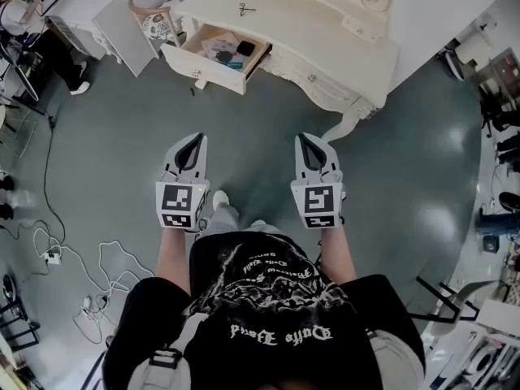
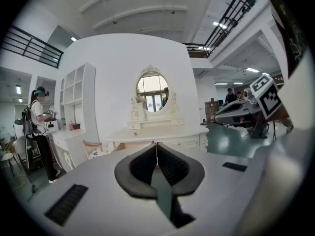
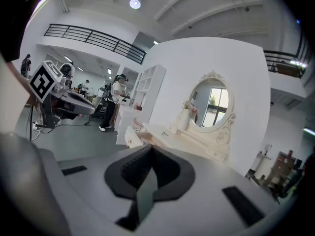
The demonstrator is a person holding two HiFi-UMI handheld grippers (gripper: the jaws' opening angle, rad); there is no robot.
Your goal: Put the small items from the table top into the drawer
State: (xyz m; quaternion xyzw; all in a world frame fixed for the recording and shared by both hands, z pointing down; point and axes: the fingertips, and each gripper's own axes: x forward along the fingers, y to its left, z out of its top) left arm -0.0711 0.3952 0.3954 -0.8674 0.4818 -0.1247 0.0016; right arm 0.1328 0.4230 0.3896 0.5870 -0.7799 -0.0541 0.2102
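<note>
The cream dressing table (image 1: 325, 47) stands ahead across the green floor, its left drawer (image 1: 213, 54) pulled open with several small items inside. One small dark item (image 1: 244, 9) lies on the table top and shows as a speck (image 2: 137, 132) below the oval mirror (image 2: 152, 91). I hold my left gripper (image 1: 196, 138) and right gripper (image 1: 303, 138) side by side over the floor, well short of the table. Both are shut and hold nothing; the left gripper's (image 2: 157, 147) and the right gripper's (image 3: 149, 149) black pads meet. The drawer (image 3: 132, 137) faces the right gripper.
A chair (image 1: 154, 21) and a white cabinet (image 1: 114, 15) stand left of the drawer. Cables (image 1: 73, 266) trail on the floor at the left. A person (image 2: 40, 132) works at a shelf on the left. Stands and gear (image 1: 496, 136) line the right side.
</note>
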